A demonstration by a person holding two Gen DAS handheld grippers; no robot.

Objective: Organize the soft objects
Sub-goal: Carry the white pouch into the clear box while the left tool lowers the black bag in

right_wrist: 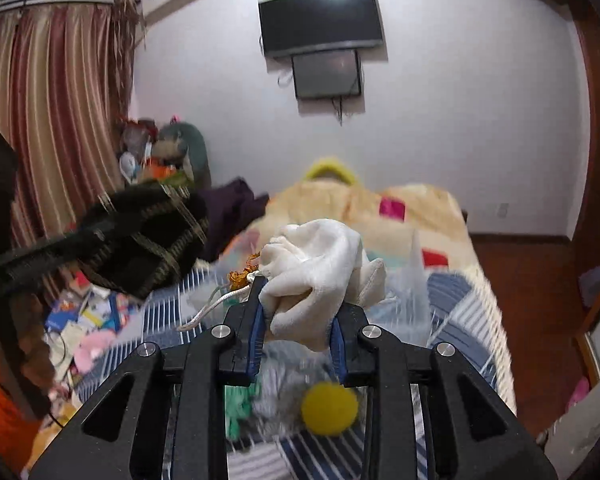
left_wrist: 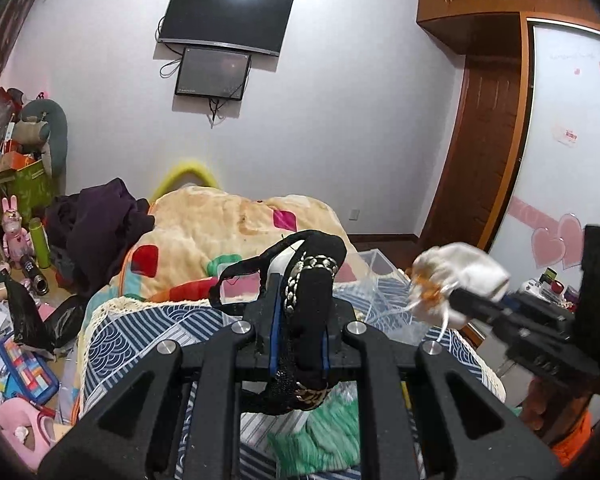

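Note:
My left gripper (left_wrist: 300,312) is shut on a black soft item with metal studs and straps (left_wrist: 312,280), held above the bed; it shows at the left of the right wrist view (right_wrist: 140,240). My right gripper (right_wrist: 300,312) is shut on a white plush drawstring pouch with an orange tassel (right_wrist: 320,268), also held up; it shows at the right of the left wrist view (left_wrist: 456,276). A yellow ball (right_wrist: 329,408) and a green cloth (left_wrist: 320,432) lie on the bed below.
The bed has a striped blue cover (left_wrist: 140,332) and a cream patchwork blanket (left_wrist: 220,224). A clear plastic box (left_wrist: 376,268) sits on the bed. Dark clothes (left_wrist: 100,224) are piled at the left. Clutter covers the floor (left_wrist: 12,344). A wardrobe (left_wrist: 572,140) stands at the right.

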